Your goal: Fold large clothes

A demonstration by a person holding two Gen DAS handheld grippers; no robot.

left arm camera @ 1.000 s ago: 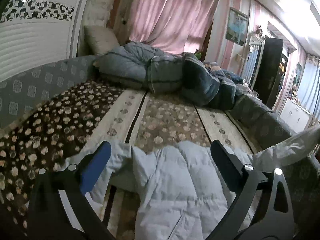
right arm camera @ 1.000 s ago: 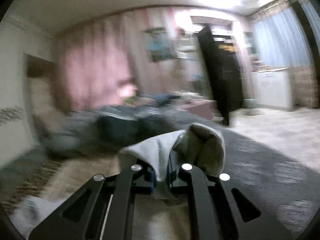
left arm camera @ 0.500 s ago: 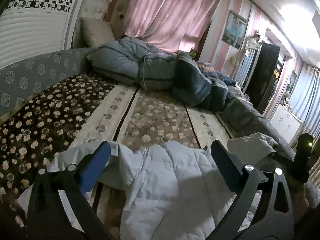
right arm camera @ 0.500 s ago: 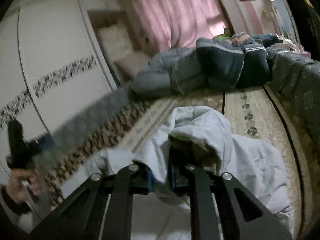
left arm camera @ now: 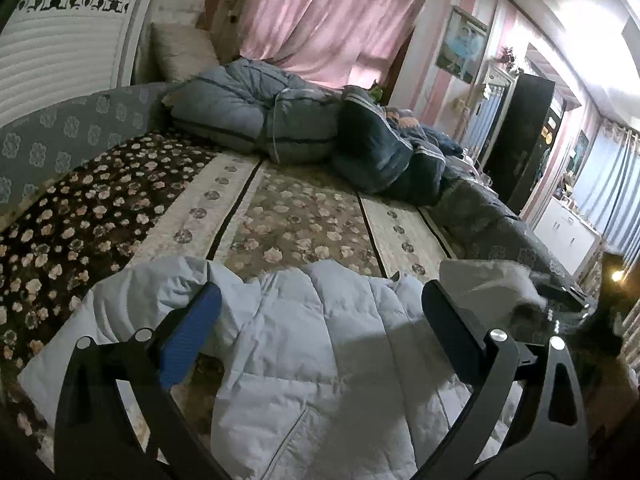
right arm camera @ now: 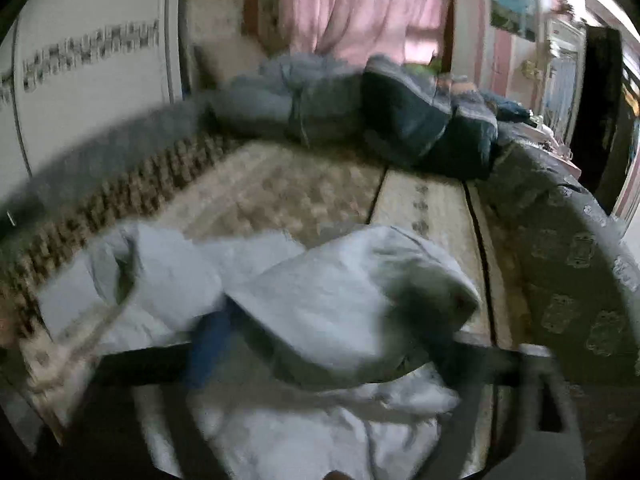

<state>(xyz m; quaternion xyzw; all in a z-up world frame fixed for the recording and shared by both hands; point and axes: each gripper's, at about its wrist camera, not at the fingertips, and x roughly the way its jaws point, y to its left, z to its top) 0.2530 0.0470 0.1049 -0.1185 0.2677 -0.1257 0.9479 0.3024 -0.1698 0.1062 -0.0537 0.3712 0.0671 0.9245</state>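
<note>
Now our right gripper (right arm camera: 320,344) has just opened wide over the sleeve (right arm camera: 340,280) low in the middle, while our left gripper (left arm camera: 320,312), open too, waits over the puffy coat (left arm camera: 320,360).

Jacket (left arm camera: 320,360): pale blue quilted cloth, puffy, stitched in panels, with a faint sheen; its hood (right arm camera: 360,292) shows a soft grey lining. Bedspread (left arm camera: 280,216): matt woven cloth printed with flowers. Bed rail (left arm camera: 60,140): grey patterned upholstery, matt. Folded quilts (left arm camera: 256,116): smooth blue padded cloth. Curtain (left arm camera: 320,20): thin pink cloth in soft folds. Left gripper (left arm camera: 320,312): matt black plastic frame, shiny metal screw heads, one blue pad of dull finish. Wardrobe door (left arm camera: 52,68): white, ribbed, lightly glossy.
</note>
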